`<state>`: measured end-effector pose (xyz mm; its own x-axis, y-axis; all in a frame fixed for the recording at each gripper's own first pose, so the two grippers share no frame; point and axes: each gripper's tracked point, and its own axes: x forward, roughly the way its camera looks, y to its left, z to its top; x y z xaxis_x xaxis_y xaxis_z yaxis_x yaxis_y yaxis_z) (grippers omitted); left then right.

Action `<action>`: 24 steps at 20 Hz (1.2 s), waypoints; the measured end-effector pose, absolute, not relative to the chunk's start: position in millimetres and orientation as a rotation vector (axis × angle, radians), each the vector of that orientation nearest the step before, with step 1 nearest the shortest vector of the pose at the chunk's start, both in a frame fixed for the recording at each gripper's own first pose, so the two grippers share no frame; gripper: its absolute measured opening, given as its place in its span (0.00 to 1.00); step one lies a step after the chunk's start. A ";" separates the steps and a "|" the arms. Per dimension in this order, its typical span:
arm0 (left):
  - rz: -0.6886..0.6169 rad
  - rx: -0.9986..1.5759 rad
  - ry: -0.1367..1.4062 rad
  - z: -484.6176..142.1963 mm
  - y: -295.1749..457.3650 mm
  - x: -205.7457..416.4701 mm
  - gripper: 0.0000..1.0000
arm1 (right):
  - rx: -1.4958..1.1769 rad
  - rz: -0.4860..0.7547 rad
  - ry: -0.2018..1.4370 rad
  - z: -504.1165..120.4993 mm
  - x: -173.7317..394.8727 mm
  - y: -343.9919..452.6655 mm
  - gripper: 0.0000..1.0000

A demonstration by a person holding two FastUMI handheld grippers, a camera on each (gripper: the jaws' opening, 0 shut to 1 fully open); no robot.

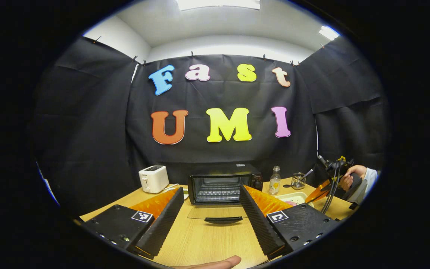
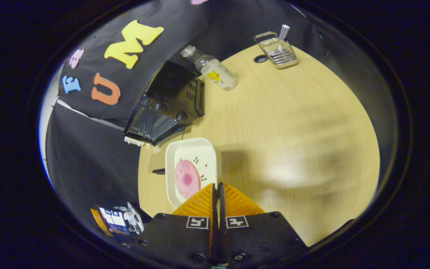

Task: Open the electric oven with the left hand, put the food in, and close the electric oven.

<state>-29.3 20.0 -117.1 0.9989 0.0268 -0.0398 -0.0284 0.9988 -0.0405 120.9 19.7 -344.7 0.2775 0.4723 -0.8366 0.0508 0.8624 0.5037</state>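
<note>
Left tongs (image 1: 212,194) gape before the open oven (image 1: 224,184); right tongs (image 2: 217,186), clenched empty, overlook the plate (image 2: 170,164).

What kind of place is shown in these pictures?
Probably a recording booth set up like a small kitchen corner: black cloth walls around a wooden table that holds an oven with its door down, a toaster and a plate of food.

The oven (image 1: 224,184) door (image 1: 218,213) lies flat down on the desk (image 1: 203,239), so the way in is open. A toaster (image 1: 153,178) stands to its left and a bottle (image 1: 274,181) just to its right. The dish (image 2: 190,168) sits right by the oven's corner.
</note>
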 end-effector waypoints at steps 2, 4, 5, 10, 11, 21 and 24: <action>0.025 -0.047 0.038 -115.6 19.5 -35.6 0.95 | 0.462 0.312 1.243 -325.7 108.3 21.4 0.04; 0.026 -0.055 0.039 -115.2 21.6 -39.9 0.95 | 0.459 0.337 1.234 -310.5 97.1 30.8 0.00; 0.027 -0.060 0.038 -115.3 22.5 -41.8 0.95 | 0.463 0.357 1.235 -304.5 90.0 39.4 0.04; 0.031 -0.069 0.032 -115.2 31.6 -46.3 0.95 | 0.492 0.436 1.247 -286.6 72.4 90.6 0.04; 0.034 -0.068 0.034 -116.5 35.4 -46.7 0.84 | 0.494 0.448 1.254 -285.9 70.8 102.2 0.04; 0.078 -0.040 0.042 -137.5 73.5 -50.2 0.95 | 0.474 0.469 1.301 -330.0 96.8 199.7 0.01; 0.083 -0.046 0.044 -142.9 80.8 -44.9 0.95 | 0.481 0.433 1.275 -346.3 122.8 218.6 0.00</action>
